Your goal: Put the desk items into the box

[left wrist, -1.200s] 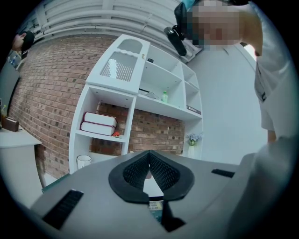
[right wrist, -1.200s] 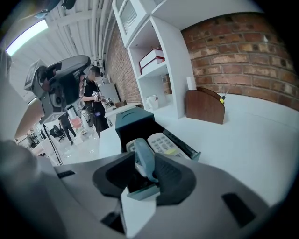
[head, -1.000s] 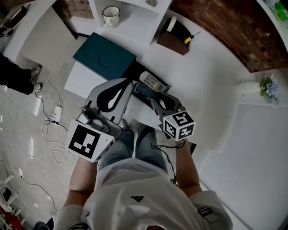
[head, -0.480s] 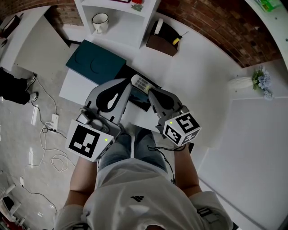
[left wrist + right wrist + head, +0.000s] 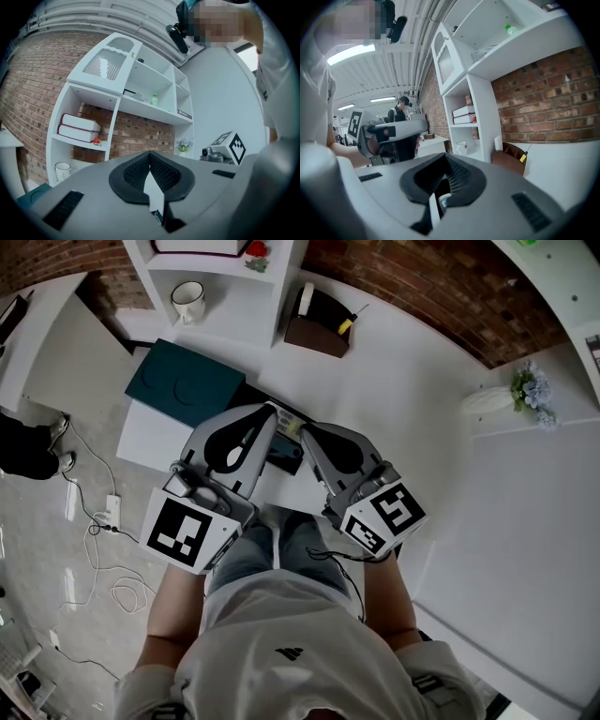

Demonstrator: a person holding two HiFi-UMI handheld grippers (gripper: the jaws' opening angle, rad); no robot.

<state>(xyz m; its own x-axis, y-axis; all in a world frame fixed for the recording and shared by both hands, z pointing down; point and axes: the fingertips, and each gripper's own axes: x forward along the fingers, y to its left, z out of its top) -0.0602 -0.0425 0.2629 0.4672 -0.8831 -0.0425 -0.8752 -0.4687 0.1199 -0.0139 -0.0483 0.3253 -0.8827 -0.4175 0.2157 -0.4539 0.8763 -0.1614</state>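
1. The right hand-held gripper (image 5: 303, 433) has its jaws squeezed tight on a small white thing (image 5: 289, 426). The right gripper view shows a bit of it, with a round end, between the dark pads (image 5: 459, 180).
2. Only a little of the small white thing shows, so I cannot tell just what it is.
3. The left hand-held gripper (image 5: 270, 412) has its jaws narrow, with the tips together. I cannot see that it grips anything.
4. The two hand-held grippers sit side by side and point away from the person. Their tips are close together, and the small white thing is right between the tips.
5. A black box (image 5: 287, 466) lies on the white tabletop (image 5: 403, 399), under and between the two hand-held grippers. From the head view, the small white thing is over the far part of the box.
6. A flat teal thing (image 5: 183, 381) with two round marks lies just to the left of the box. It rests partly on a white sheet (image 5: 150, 432).
7. Farther back stands a white shelf (image 5: 239, 282) with a white mug (image 5: 187, 301) in it. Two thick books (image 5: 77, 127) lie on a higher shelf board.
8. A brown holder (image 5: 317, 324) stands on the tabletop next to the shelf.
9. A white vase with small flowers (image 5: 525, 390) is far off to the right.
10. Cables (image 5: 103, 521) lie on the floor on the left.
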